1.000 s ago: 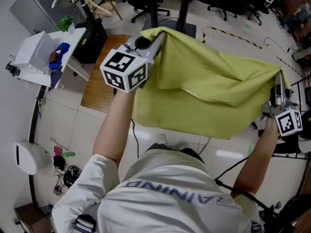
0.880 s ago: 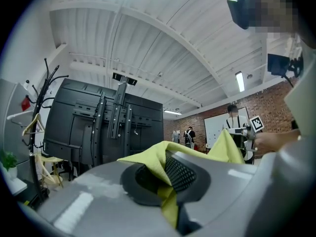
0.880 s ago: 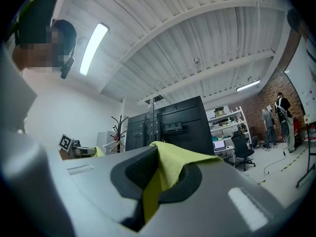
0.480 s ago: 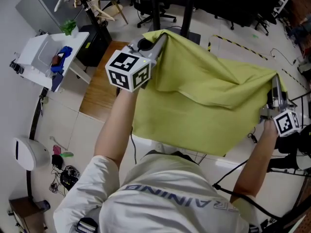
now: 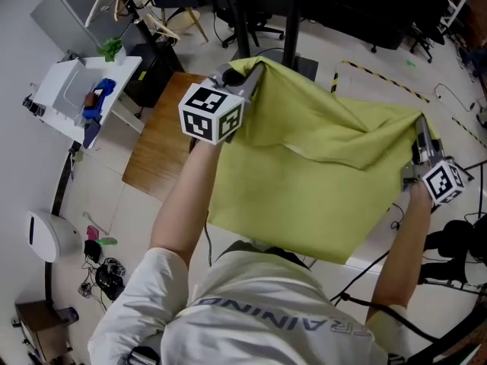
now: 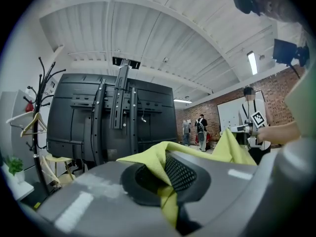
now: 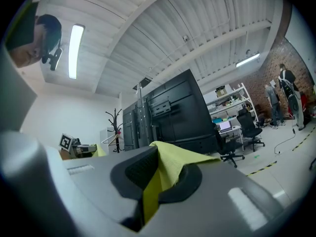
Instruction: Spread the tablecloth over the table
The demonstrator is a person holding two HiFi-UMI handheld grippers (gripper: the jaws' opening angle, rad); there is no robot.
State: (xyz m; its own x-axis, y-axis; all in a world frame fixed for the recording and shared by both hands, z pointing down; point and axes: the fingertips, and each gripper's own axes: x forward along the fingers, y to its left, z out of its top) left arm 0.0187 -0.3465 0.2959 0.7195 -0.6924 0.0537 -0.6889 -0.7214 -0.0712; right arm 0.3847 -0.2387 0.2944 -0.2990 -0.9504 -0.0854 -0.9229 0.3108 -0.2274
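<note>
Both tongs were clamped shut on fabric: left tongs pinched one top corner of the yellow-green tablecloth, right tongs the other, with cloth bunched between the pads in each gripper view. Tablecloth hung in the air, stretched between them, sagging mid-span in front of the person. Brown desk below was largely hidden by cloth and left arm; head view buried both tips in folds.

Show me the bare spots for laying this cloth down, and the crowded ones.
Bare: the brown tabletop, between the white side table and the hanging tablecloth, and the floor tiles just below it. Crowded: the side table, with blue and green items, and the cables at lower left.
</note>
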